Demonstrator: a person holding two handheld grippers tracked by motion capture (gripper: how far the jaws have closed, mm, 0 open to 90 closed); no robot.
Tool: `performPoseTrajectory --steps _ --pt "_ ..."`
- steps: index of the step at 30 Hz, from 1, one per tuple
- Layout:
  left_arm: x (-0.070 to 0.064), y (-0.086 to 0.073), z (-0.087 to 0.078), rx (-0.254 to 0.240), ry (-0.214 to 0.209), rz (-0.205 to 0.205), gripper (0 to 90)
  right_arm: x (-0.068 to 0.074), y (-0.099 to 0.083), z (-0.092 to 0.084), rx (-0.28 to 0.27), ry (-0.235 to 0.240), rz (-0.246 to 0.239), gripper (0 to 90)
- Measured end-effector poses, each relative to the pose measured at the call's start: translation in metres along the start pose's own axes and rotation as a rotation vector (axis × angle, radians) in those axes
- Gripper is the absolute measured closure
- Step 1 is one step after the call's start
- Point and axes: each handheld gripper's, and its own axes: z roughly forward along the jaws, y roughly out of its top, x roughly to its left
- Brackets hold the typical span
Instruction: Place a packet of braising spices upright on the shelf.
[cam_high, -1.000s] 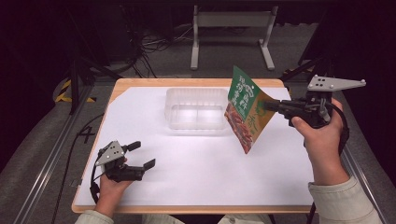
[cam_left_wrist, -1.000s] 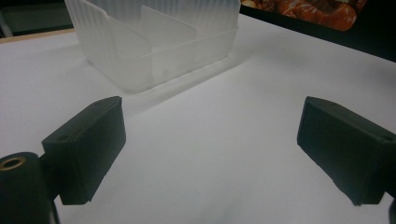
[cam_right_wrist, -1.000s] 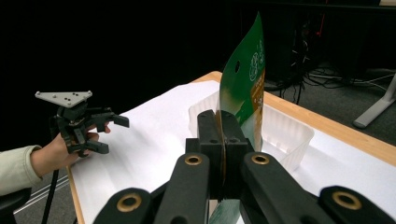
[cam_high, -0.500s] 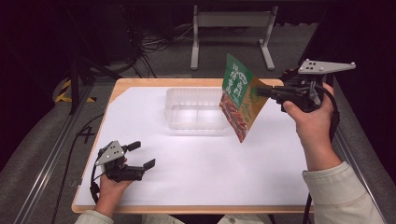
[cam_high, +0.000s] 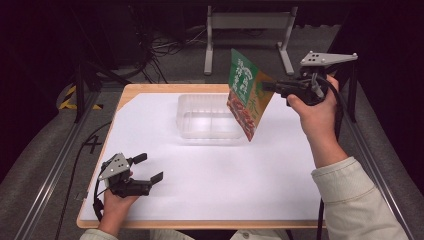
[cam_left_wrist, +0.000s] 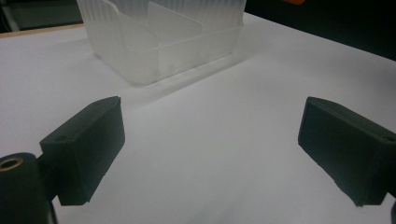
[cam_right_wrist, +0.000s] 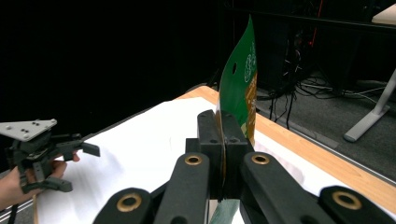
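One green snack pouch (cam_high: 247, 95) is lifted in the air, pinched between the closed jaws of my right gripper (cam_high: 274, 86), above the right edge of the clear plastic divided container (cam_high: 207, 117), so I judge the placing is not yet done. One container only, with nothing inside. Near and left of it, my left gripper (cam_high: 145, 167) rests wide apart on the white table (cam_high: 250, 170), holding nothing.

Grey floor (cam_high: 40, 160), tangled cables (cam_high: 170, 42), a white stand (cam_high: 247, 22), darkness behind.
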Motion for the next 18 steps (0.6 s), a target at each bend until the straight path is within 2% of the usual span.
performPoseTrajectory --steps 7,18 --pt "0.0 -0.002 -0.003 -0.003 0.011 -0.004 7.3 -0.008 0.002 0.021 0.0 0.0 -0.005 90.0" --pt "0.001 -0.002 -0.002 -0.008 0.004 -0.007 6.9 -0.02 0.004 0.048 0.005 -0.015 -0.018 90.0"
